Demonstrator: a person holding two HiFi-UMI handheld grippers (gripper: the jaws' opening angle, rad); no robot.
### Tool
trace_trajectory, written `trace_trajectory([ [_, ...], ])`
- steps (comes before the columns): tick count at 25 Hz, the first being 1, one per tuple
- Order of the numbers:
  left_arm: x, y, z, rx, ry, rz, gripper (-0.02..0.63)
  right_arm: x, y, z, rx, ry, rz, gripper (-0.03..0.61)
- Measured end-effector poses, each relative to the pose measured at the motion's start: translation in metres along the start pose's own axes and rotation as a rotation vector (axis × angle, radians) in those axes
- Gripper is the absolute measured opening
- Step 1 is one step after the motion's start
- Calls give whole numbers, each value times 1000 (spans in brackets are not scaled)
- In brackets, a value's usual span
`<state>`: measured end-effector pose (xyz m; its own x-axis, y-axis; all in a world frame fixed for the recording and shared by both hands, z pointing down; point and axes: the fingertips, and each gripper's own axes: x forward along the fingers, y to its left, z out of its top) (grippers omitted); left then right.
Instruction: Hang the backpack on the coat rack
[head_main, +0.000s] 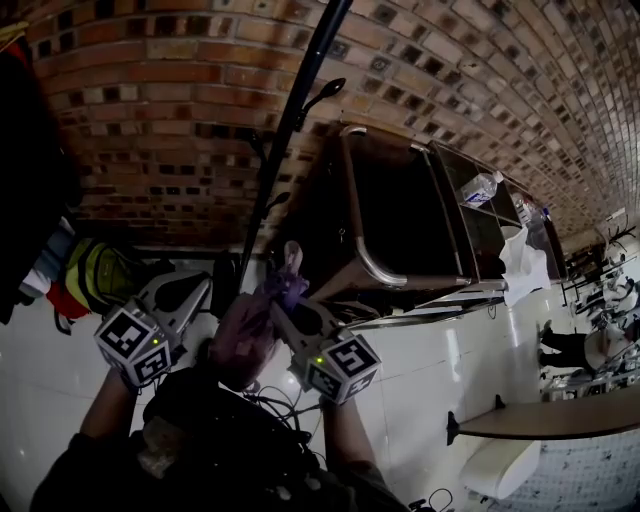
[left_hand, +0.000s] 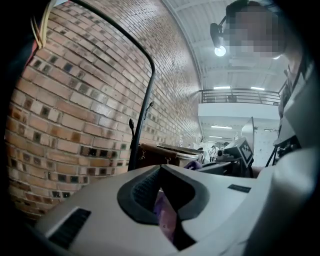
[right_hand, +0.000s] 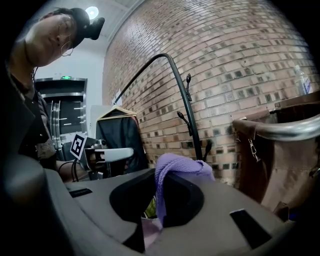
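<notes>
Pink-purple backpack (head_main: 243, 340), held off the white floor (head_main: 40, 400) between the two tongs, just in front of the foot of the rack (head_main: 290, 120) and not hung on it. Left tongs (left_hand: 161, 187): jaws closed on a fold of the pale pink fabric, which fills the gap between the pads. Right tongs (right_hand: 157, 182): jaws clamped on the knitted purple strap (right_hand: 172, 167), whose loop stands up above the jaws and folds over the right one. The two tongs point the same way, toward the rack, with the bag bunched between them; each carries its marker cube nearest the person. The rack is a thin black pole with short curved hooks (head_main: 322, 93) up its length, all of those in view bare, standing against a brick wall (head_main: 150, 120). To the pole's right stands a dark brown cart (head_main: 400, 200) with a bent metal rail along its top edge; a clear bottle (head_main: 480, 188) shows beyond it. To the pole's left hang dark clothes and a yellow garment (head_main: 95, 275).
</notes>
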<state>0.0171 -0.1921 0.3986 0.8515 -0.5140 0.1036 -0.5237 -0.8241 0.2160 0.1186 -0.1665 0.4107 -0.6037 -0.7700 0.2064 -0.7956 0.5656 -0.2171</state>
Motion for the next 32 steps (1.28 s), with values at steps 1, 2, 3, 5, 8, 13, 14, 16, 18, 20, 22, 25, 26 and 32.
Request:
trace_trajectory([
  [1,4,5,1,-2,-1,-4,37,5,-6,1,2,2,-5,57],
  [2,8,10,3,-3,-2,-8,35,10,-12,2,4,4,-12,57],
  [3,12,16,4,-3,-2,-13,35,16,-19,3,5,7,-20,57],
  [5,21,29,5,-8,1,-19,35,27,-30,5,4,16,-28,57],
  [8,38,47,8,-18,6,-40,37,43,-46,11,-7,35,-36,57],
  [13,71,77,12,-36,15,-84,36,68,-75,20,5,45,-60,57],
  [14,78,83,13,-42,18,-90,37,73,-81,22,8,44,-68,57],
  [16,92,92,13,-49,28,-108,35,82,-92,27,9,45,-79,57],
  [18,103,99,15,-53,39,-133,35,89,-101,33,9,47,-90,57],
  [20,113,105,18,-56,45,-150,35,95,-109,38,7,48,-97,57],
  [22,121,114,21,-51,52,-156,35,102,-118,43,9,46,-102,57],
  [25,132,127,22,-43,65,-150,35,111,-130,47,6,52,-99,57],
  [26,134,130,21,-45,66,-144,35,114,-134,48,3,58,-92,57],
  [32,149,137,21,-45,60,-84,35,129,-148,53,-30,80,-23,57],
])
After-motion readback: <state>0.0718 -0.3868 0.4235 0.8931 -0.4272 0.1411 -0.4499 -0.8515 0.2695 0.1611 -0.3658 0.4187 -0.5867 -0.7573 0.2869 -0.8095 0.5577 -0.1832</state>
